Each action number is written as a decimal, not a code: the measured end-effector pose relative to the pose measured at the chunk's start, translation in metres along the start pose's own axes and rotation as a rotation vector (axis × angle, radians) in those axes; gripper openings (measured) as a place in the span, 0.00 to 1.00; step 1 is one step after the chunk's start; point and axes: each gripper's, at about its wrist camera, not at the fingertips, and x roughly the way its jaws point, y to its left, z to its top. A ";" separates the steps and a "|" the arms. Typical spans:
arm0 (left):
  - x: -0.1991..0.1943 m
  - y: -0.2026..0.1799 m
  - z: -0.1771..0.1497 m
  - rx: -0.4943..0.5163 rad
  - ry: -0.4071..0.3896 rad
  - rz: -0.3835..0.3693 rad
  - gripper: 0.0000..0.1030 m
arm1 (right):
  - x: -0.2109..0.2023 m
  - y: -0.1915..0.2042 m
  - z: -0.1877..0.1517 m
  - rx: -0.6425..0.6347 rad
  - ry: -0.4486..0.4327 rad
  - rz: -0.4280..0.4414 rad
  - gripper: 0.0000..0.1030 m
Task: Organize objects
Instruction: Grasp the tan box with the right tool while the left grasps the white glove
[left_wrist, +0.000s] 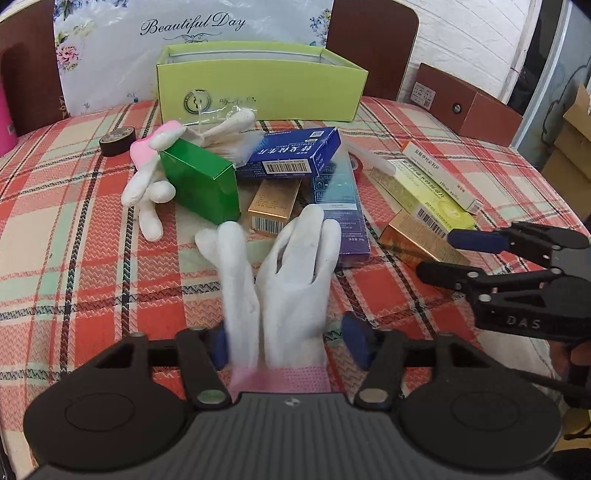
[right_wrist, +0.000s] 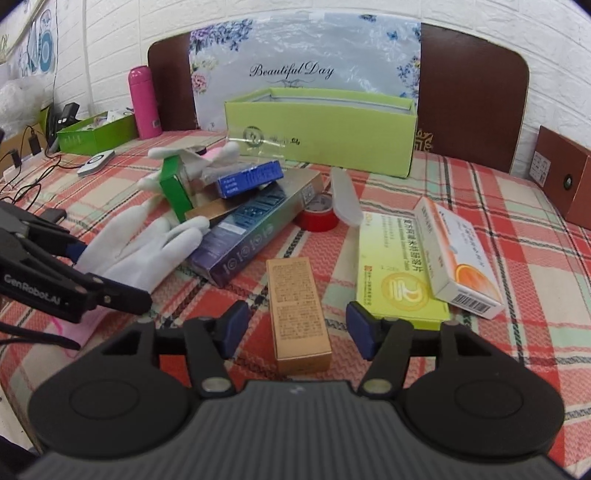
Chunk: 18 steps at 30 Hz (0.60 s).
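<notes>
A white glove with a pink cuff (left_wrist: 295, 273) lies flat on the plaid cloth between the fingers of my left gripper (left_wrist: 288, 347). The gripper is open; its right pad stands clear of the glove. In the right wrist view a gold carton (right_wrist: 299, 310) lies lengthwise between the blue pads of my right gripper (right_wrist: 298, 328), which is open with a gap on both sides. An open light-green box (left_wrist: 258, 88) stands at the back. Before it lies a heap: a green box (left_wrist: 201, 181), a blue box (left_wrist: 295, 153), a long dark box (left_wrist: 341, 206) and a second glove (left_wrist: 151, 184).
A yellow carton (right_wrist: 399, 273) and a white-and-orange carton (right_wrist: 458, 258) lie at the right, a red tape roll (right_wrist: 317, 218) behind the gold carton. A dark tape roll (left_wrist: 118, 140) sits at the left. A pink bottle (right_wrist: 144, 103), cables and a brown box (right_wrist: 561, 177) line the edges.
</notes>
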 end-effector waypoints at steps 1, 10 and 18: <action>-0.001 0.001 0.000 -0.010 0.000 -0.009 0.50 | 0.002 0.000 0.000 0.004 0.002 0.005 0.56; 0.007 -0.007 0.005 0.012 0.006 -0.035 0.32 | 0.010 0.003 0.001 0.004 0.023 0.010 0.56; -0.003 0.003 0.006 -0.045 0.000 -0.080 0.10 | 0.009 -0.003 -0.001 0.035 0.051 0.042 0.29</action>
